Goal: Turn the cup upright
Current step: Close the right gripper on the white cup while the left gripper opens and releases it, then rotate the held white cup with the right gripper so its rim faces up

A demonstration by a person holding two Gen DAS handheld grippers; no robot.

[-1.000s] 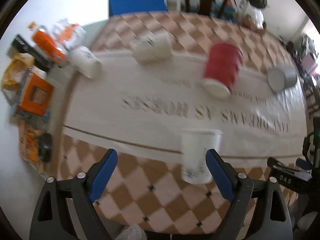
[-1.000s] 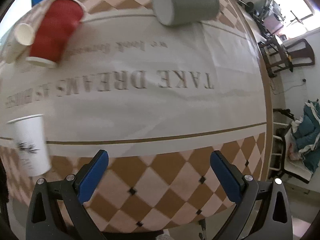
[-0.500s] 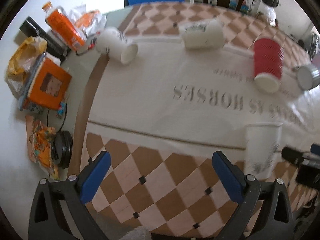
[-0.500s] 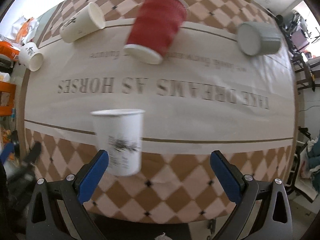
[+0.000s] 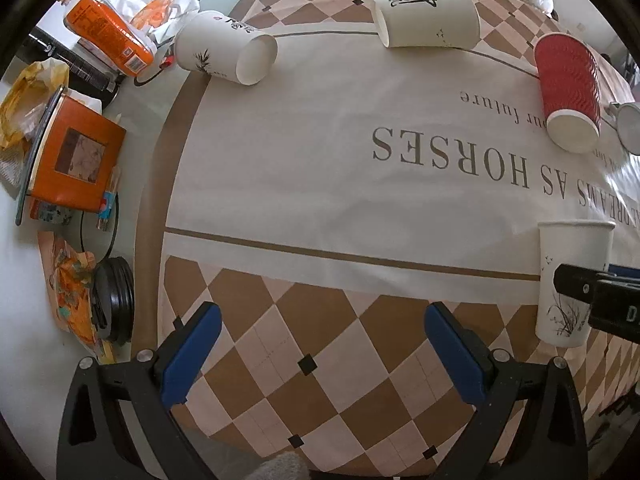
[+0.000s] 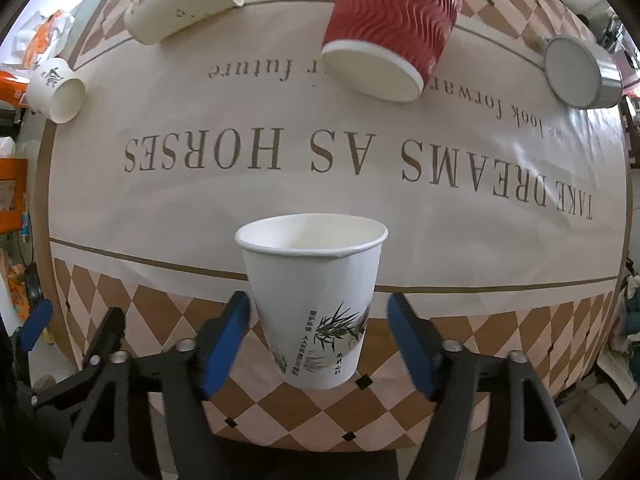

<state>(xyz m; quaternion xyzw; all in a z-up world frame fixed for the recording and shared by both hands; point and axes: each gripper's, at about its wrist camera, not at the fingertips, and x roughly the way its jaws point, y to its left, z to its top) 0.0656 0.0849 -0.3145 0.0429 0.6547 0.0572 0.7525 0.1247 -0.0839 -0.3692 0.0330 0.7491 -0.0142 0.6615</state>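
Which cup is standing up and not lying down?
The white cup with the bamboo drawing, between the right gripper's open fingers. The red cup and the other white cups lie on their sides.

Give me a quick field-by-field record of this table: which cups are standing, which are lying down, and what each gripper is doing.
upright cup: white bamboo-print paper cup, mouth up, on the tablecloth's near edge
cups on their sides: red ripple cup; white calligraphy cup; small white cup; grey metal cup
right gripper: open, fingers either side of the upright cup, gaps visible
left gripper: open, holding nothing, over the checkered border
clutter: orange box and snack packets left of the cloth
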